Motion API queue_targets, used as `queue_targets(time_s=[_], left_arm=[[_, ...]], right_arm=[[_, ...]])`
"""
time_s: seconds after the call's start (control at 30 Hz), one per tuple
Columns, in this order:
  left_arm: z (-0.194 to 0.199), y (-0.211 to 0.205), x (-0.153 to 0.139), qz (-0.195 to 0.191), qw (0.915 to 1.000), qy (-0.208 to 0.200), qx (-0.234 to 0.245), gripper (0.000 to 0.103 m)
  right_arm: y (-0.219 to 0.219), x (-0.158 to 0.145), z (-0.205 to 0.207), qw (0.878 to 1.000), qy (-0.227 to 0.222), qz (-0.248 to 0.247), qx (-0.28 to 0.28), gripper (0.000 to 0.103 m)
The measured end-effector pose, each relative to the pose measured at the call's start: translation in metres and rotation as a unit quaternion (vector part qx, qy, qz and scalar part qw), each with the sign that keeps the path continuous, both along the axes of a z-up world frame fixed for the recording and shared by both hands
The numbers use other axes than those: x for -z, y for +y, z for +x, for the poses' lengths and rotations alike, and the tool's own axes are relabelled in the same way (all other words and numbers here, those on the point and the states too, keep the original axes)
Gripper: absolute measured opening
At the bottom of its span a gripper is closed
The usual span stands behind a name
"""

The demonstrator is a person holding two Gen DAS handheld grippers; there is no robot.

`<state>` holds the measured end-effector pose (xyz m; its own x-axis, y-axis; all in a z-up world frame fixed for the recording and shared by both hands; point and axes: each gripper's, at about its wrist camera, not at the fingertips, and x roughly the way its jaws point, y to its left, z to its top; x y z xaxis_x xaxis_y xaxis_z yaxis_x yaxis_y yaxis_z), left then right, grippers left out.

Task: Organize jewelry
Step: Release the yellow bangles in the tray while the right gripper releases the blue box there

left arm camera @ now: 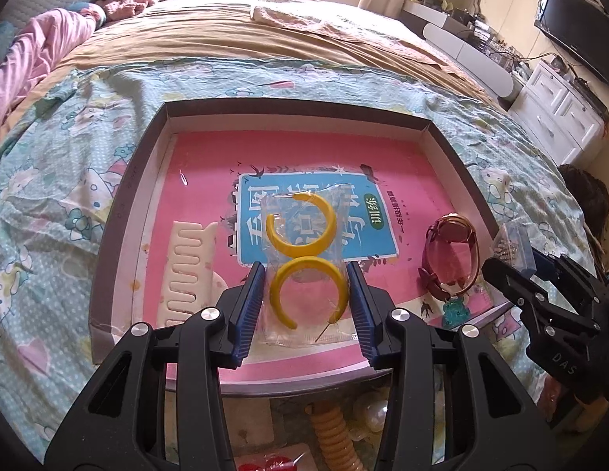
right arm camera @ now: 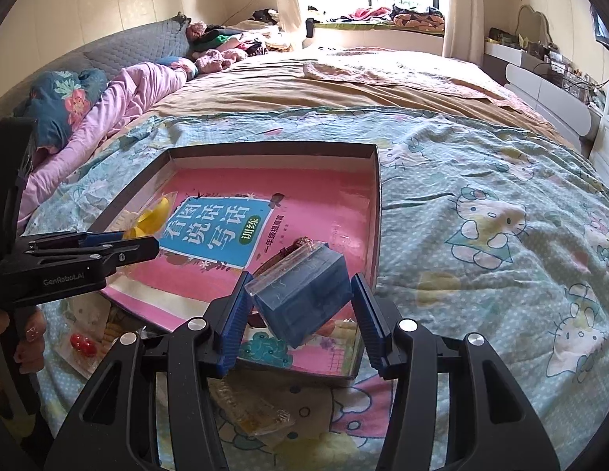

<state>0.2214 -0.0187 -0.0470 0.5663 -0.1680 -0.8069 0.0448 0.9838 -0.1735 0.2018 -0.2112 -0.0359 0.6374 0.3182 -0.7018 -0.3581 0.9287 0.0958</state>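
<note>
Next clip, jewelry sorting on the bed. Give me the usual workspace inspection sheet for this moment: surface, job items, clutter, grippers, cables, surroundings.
Surface: bed with a cartoon-cat print cover; shallow open box on it, lined by a pink book.
Job's things: bagged yellow hoop earrings; watch with red strap lying in the box; small blue clear-lidded case.
Clutter: cream comb in the box; bagged red pieces, pearl beads and a ribbed yellow item outside it.
Grippers: left gripper straddles the earring bag; grip unclear. Right gripper holds the case, tilted, above the box's near corner.
Cables: wires on the far dresser top.
Surroundings: pillows, clothes piles, window, wall television, white drawers.
</note>
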Motion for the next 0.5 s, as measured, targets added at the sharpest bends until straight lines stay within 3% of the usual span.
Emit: queue_targets(time_s=[0.5], left_arm=[[-0.0011, -0.0037, 0.0111, 0.004, 0.9999, 0.009, 0.008, 0.034]], right_arm=[[0.006, 0.0116, -0.0023, 1.0, -0.001, -0.024, 0.0, 0.051]])
